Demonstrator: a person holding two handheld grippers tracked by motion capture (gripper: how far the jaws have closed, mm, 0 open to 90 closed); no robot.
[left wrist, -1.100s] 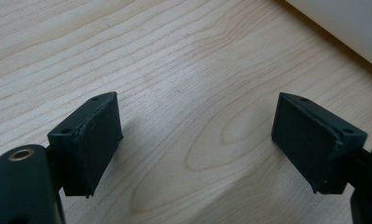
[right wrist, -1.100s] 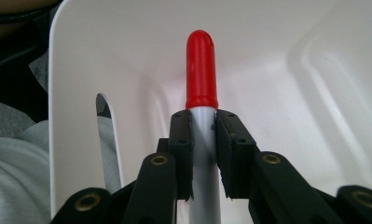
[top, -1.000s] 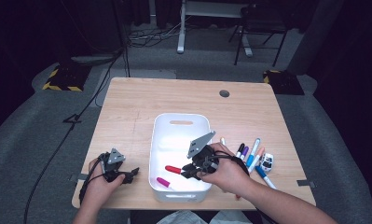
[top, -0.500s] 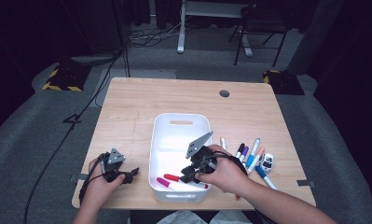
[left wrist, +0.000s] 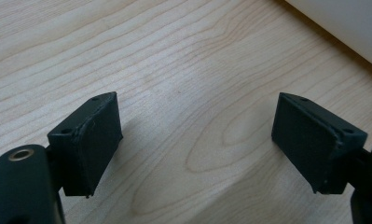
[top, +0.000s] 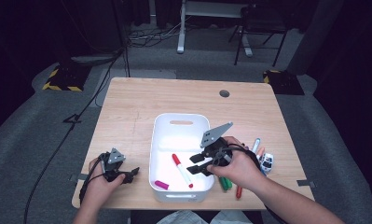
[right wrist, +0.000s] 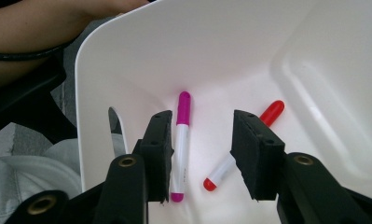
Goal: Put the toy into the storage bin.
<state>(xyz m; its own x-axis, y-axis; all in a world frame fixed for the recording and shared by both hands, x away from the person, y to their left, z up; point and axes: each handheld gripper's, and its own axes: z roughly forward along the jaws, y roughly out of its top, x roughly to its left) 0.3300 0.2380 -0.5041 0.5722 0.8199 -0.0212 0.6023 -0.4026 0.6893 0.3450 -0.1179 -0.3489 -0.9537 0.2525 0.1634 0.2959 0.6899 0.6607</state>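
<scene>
Work in hand: markers are going one by one from the tabletop into the white bin (top: 180, 122); the right gripper (top: 196, 164) is hanging just over the bin's near end.
Right gripper: its jaws have just been opening and are now standing partly apart with nothing between the pads; in its own view the pink marker (right wrist: 181, 140) and the red marker (right wrist: 249, 144) are lying free on the bin floor below.
Left gripper: the left gripper (top: 127, 173) is resting low on the bare wood beside the bin, jaws moderately apart and holding nothing.
Where the markers are: the pink one is lying near the bin's front wall, the red one slanting across the middle; a green marker (top: 225, 183), a blue one (top: 256, 143) and others are waiting on the table (top: 127, 107) by the right hand (top: 239, 165).
Doing it well: I'd say lift clear of the rim before swinging right, then take the next marker across its barrel near the middle, so it is not pivoting in the pads.
Materials: the bin is smooth glossy plastic with rounded corners and a handle slot; the markers are slim round barrels, white-bodied with coloured caps, likely to roll; the table is pale grained wood; the pads are matt black and flat.
</scene>
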